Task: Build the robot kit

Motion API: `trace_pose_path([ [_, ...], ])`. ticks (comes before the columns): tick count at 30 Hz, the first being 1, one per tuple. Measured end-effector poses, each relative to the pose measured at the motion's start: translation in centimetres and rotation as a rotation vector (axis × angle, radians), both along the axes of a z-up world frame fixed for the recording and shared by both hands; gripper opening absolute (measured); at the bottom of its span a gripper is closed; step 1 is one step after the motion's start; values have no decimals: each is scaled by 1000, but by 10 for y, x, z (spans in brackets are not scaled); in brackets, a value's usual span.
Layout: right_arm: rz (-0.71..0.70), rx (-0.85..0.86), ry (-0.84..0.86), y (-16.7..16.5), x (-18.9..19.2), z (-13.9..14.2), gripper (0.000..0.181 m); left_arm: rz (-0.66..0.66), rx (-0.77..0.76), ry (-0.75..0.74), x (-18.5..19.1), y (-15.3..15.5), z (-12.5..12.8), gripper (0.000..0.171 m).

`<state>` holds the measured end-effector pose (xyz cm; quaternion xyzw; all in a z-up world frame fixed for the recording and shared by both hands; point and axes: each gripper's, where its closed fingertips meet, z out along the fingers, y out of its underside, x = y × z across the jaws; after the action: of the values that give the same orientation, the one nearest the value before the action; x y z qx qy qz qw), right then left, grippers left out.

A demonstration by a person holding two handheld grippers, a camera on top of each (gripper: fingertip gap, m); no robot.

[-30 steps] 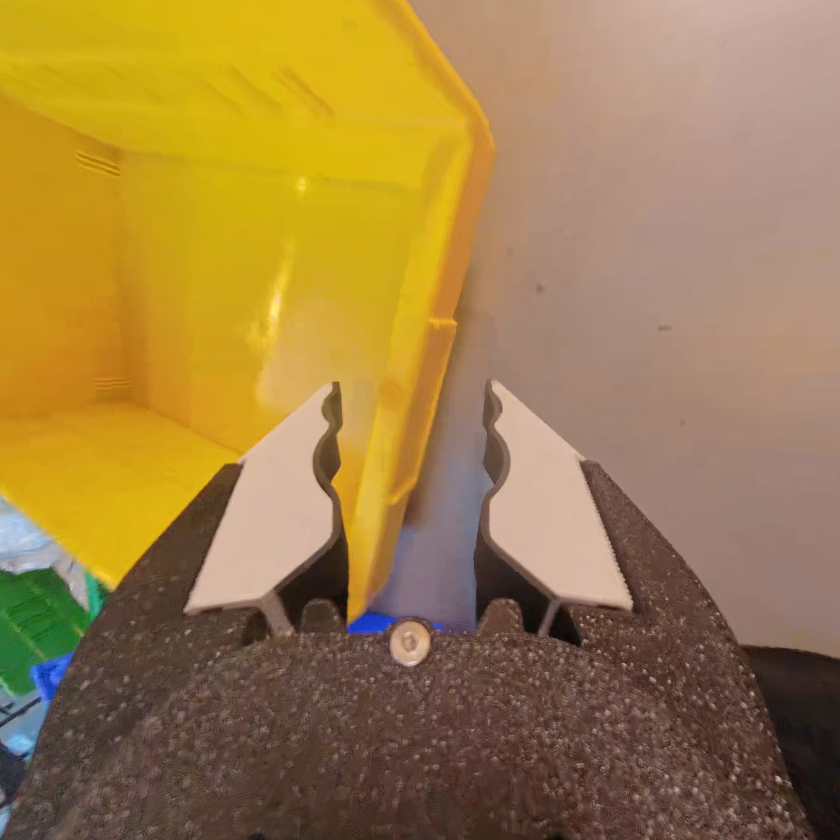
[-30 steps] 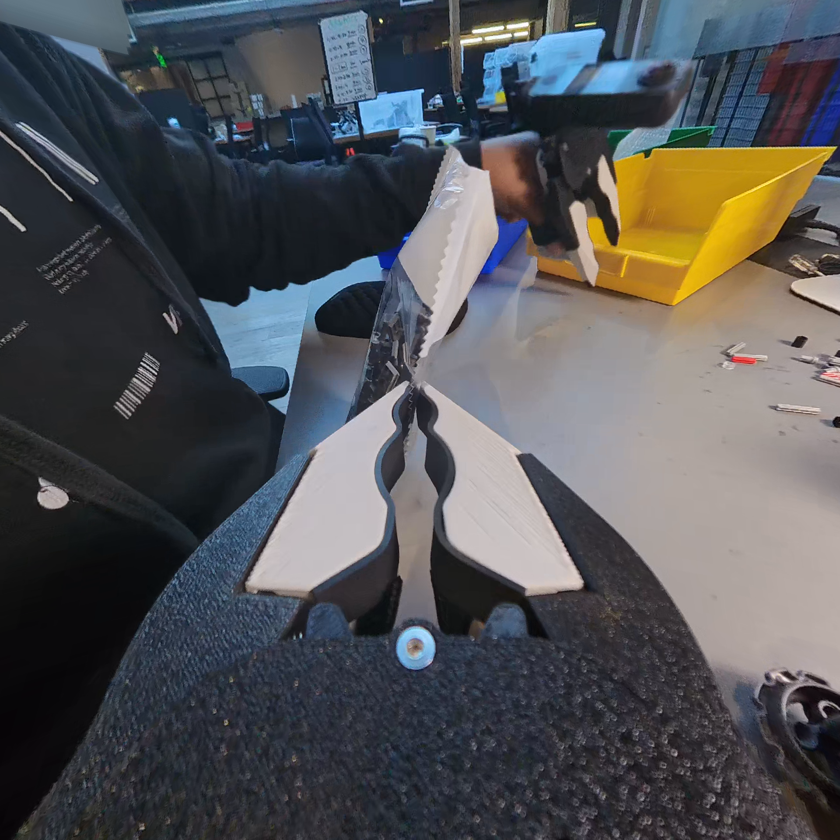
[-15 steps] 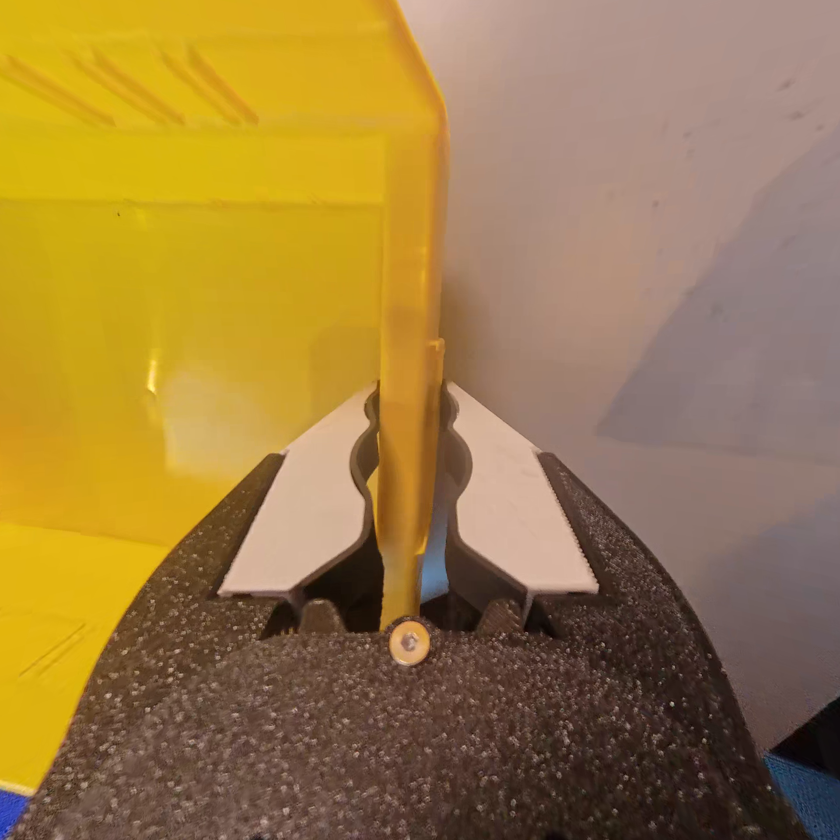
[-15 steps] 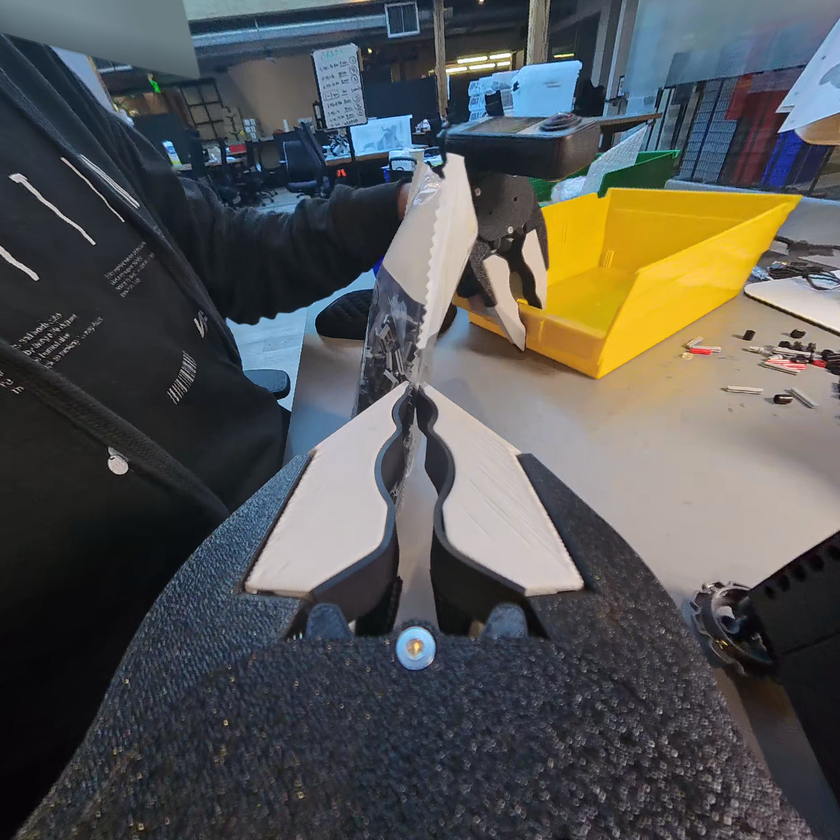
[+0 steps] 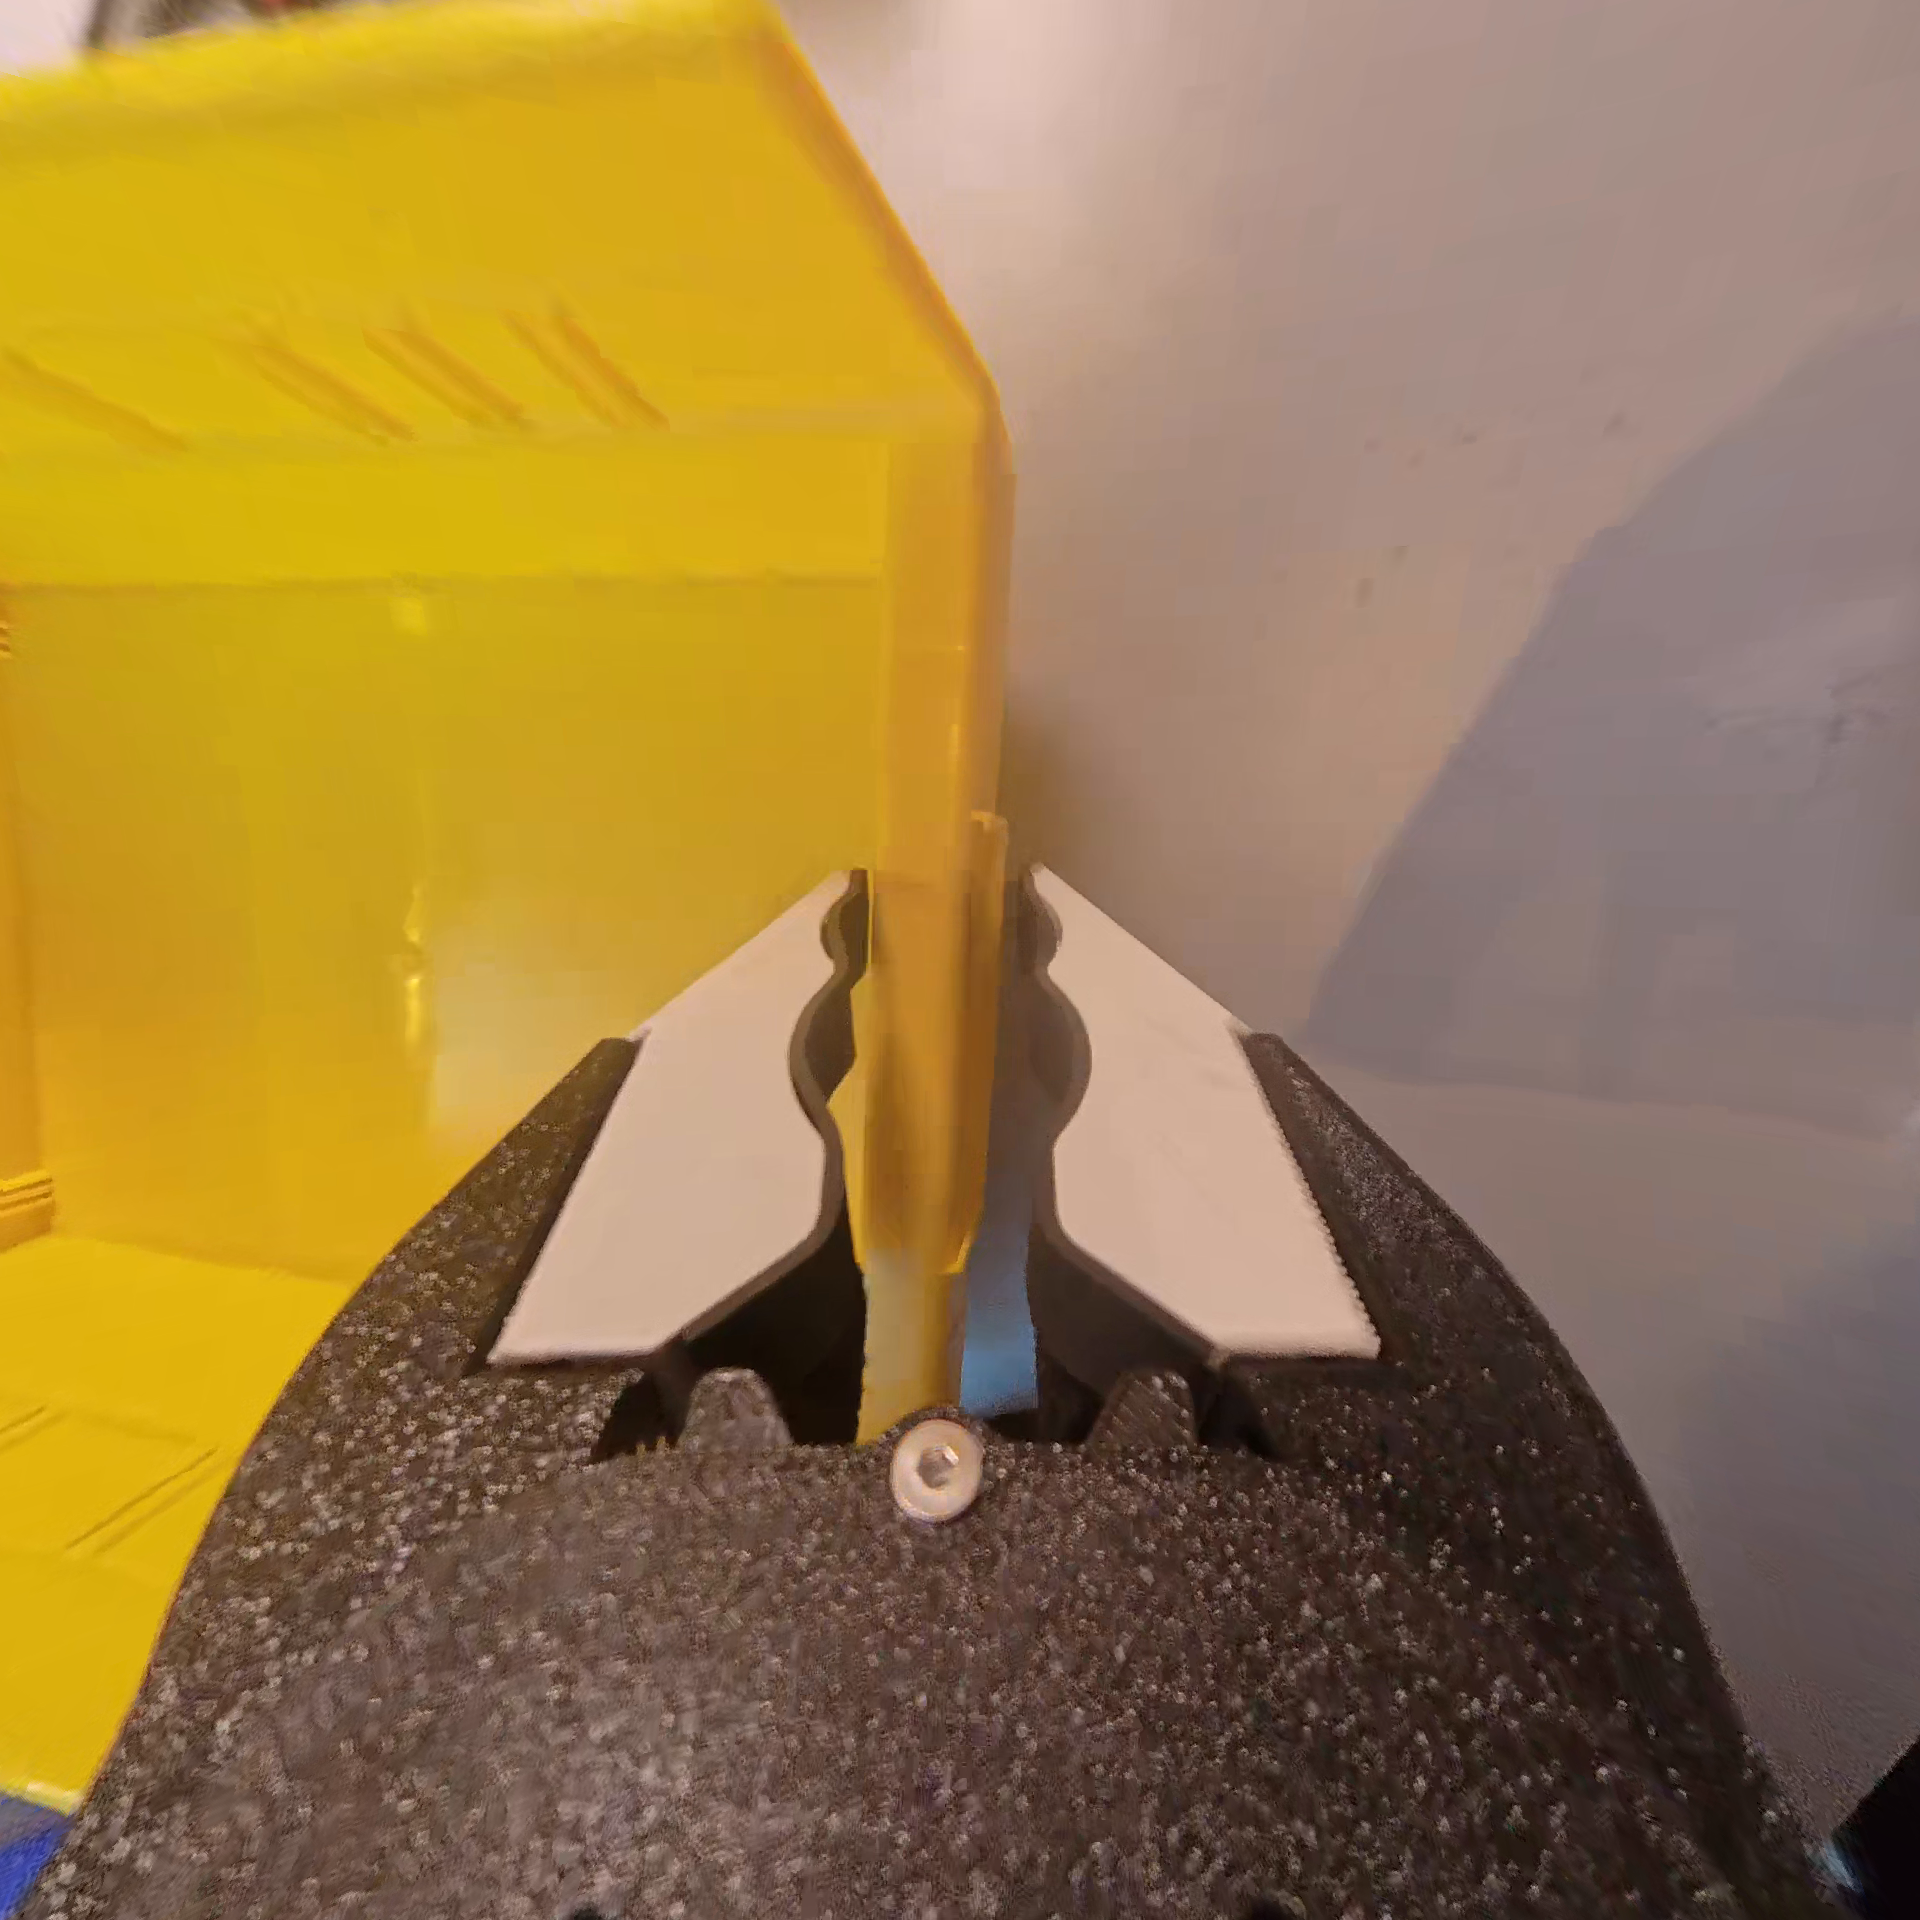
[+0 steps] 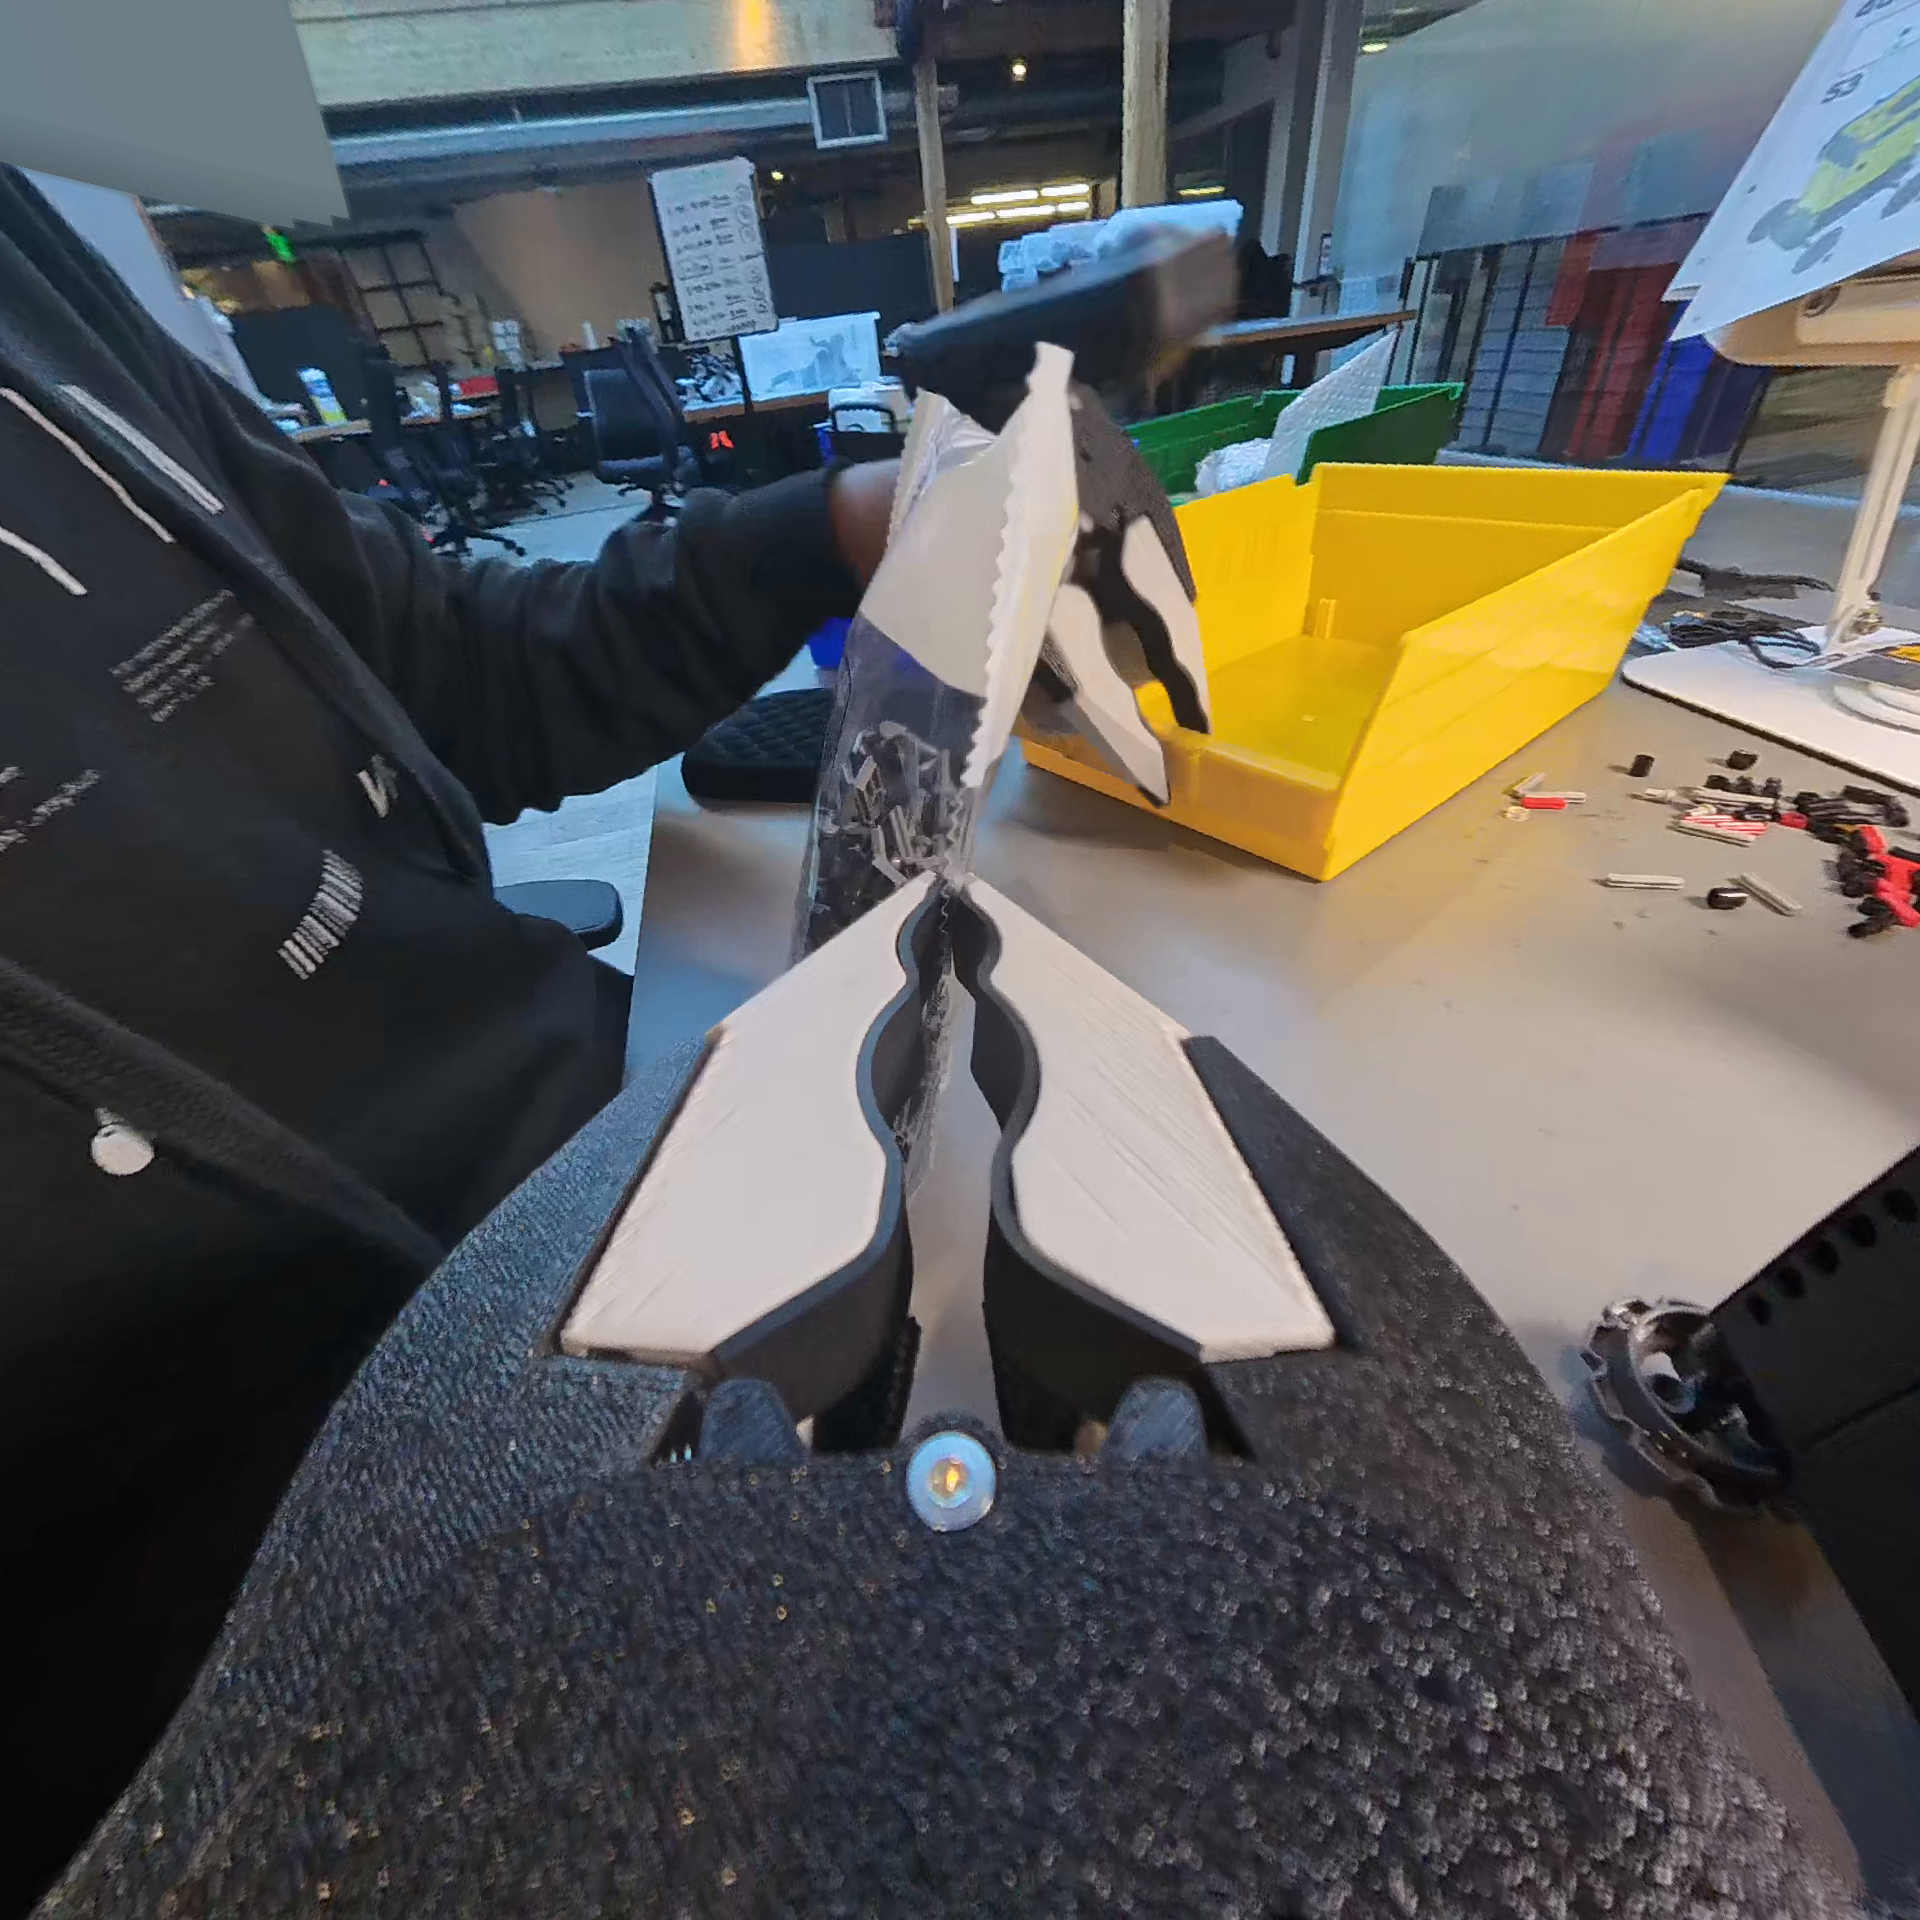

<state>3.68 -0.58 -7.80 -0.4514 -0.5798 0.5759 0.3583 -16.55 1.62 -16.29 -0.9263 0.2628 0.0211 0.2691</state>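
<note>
Your left claw (image 5: 940, 894) pinches the yellow bin's (image 5: 436, 644) side wall, steadying it on the surface (image 6: 1351, 1039); your right claw (image 6: 951, 899) is pressed together on a clear bag (image 6: 914, 748) of small dark parts, held upright near the bin.

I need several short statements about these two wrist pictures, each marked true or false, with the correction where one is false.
1. The jaws of the right gripper pinch a clear bag of small dark parts. True.
2. The left gripper hangs free and touches nothing. False: its jaws close on a wall of the yellow bin.
3. The yellow bin stands on the grey table. True.
4. The loose small parts lie inside the bin. False: they lie on the table beside it.
</note>
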Motion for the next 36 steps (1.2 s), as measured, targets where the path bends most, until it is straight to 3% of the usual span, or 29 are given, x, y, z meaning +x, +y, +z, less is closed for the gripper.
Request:
trace_pose_path([
  [3, -27, -12, 2, 4, -2, -2, 0, -63, 226, -270, 25, -4, 56, 27],
  [7, -17, -27, 59, 4, -5, 3, 0, -169, 398, -846, 58, -37, 124, 33],
  [10, -17, -50, 100, 8, -8, 6, 0, -195, 454, -1169, 67, -60, 134, 39],
  [13, -41, -68, 92, 13, -12, 2, 0, -223, 474, -1363, 86, -78, 127, 50],
  [18, -31, -62, 83, 5, -14, 2, 0, -88, 539, -1300, 97, -59, 104, 20],
  [19, -25, -53, 68, 2, -14, 0, 0, -94, 552, -1299, 97, -57, 107, 3],
  [22, -8, 28, -35, -6, -13, -14, 3, -98, 542, -1210, 93, -56, 112, 0],
  [24, -14, 112, -96, 0, -4, -12, 23, -141, 532, -1138, 90, -62, 126, 0],
  [28, -80, 261, 24, 13, 8, 71, 47, -232, 485, -912, 87, -74, 158, 0],
  [30, -65, 361, 53, 0, 1, 108, 49, -281, 449, -793, 92, -79, 172, 0],
  [32, -20, 408, 22, -20, -17, 124, 49, -324, 422, -697, 100, -83, 184, 0],
  [34, 44, 453, -76, -38, -41, 107, 48, -355, 392, -617, 108, -89, 192, 0],
  [35, 44, 496, -119, -39, -52, 92, 42, -359, 380, -580, 111, -91, 192, 0],
  [36, 42, 539, -143, -38, -61, 77, 22, -356, 370, -545, 112, -93, 190, 0],
])
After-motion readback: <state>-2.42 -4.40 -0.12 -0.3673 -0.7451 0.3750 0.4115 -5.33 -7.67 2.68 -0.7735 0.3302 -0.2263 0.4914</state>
